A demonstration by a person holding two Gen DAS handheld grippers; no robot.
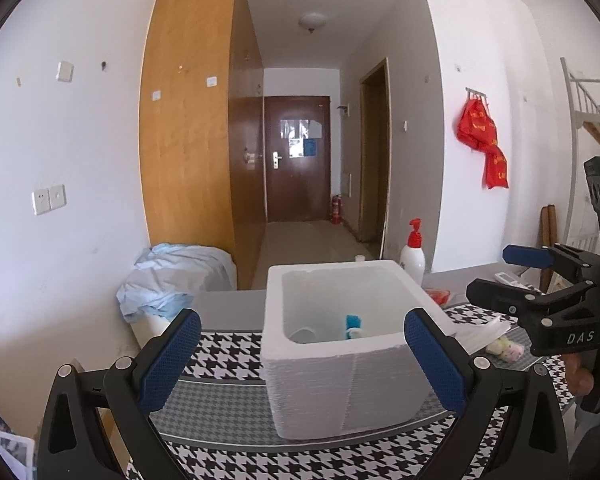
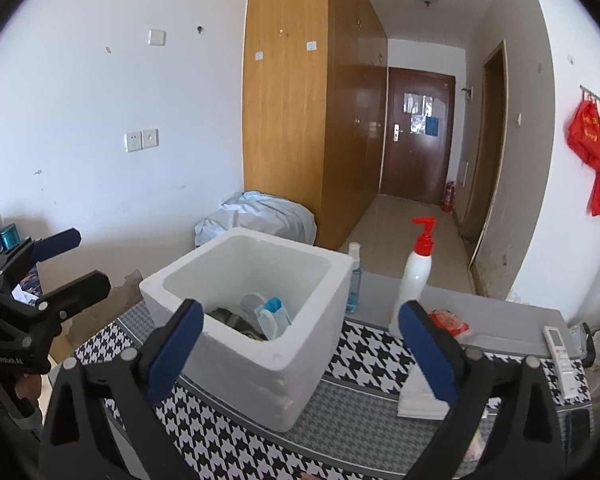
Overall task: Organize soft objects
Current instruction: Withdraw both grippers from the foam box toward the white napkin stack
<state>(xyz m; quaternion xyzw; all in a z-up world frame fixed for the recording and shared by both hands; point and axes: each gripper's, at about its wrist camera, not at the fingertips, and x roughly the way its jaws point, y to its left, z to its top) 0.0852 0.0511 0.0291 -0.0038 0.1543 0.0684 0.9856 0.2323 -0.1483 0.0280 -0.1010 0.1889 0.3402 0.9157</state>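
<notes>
**Right wrist view: box part filled, soft things left on the table**

Both claws, left claw (image 1: 302, 354) and right claw (image 2: 300, 346), gape wide and hold nothing. The foam box (image 2: 300, 376) near the table's middle already holds a few items. A white folded stack (image 2: 418, 398) and pastel soft pieces (image 1: 506, 350) lie beside it toward the table's right edge, seemingly unsorted.

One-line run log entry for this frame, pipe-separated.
left claw open, empty | right claw open, empty | foam box on houndstooth mat, items inside | white cloth stack and pastel soft item outside box
</notes>
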